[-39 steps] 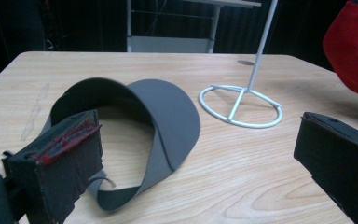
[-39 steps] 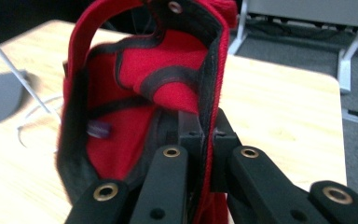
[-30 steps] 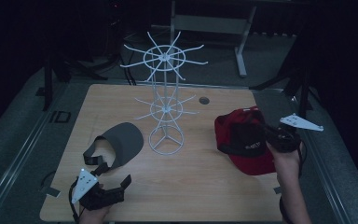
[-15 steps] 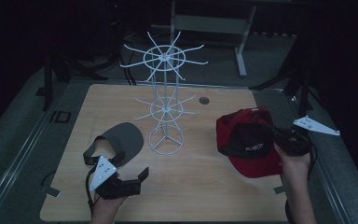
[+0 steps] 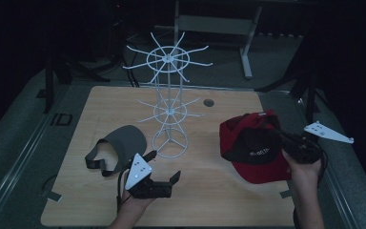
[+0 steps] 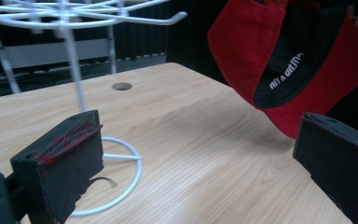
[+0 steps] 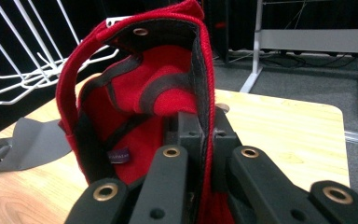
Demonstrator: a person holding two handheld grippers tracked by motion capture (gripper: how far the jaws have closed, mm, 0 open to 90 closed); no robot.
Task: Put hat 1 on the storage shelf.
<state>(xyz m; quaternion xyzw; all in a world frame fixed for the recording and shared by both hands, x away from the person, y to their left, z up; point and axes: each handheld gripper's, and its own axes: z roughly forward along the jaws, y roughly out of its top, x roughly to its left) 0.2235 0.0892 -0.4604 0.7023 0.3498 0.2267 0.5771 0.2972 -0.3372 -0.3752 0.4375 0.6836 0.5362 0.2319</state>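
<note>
Carrying is the step in hand, we judge: our right claw (image 5: 286, 139) is clamped on the edge of the red fabric baseball cap (image 5: 253, 148), held just above the wooden tabletop (image 5: 209, 191) at about four o'clock from the white wire hat stand (image 5: 167, 107). Our left claw (image 5: 164, 166) stands apart and empty at six o'clock from the stand, beside the grey visor (image 5: 119, 145). Next we must lift the cap onto a hook.

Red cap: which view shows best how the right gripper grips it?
The right gripper view: the right gripper has its jaws shut on the red cap at its edge, lining facing the camera. The high view shows the whole cap lifted beside the white rack. The left gripper view shows its brim underside.
</note>
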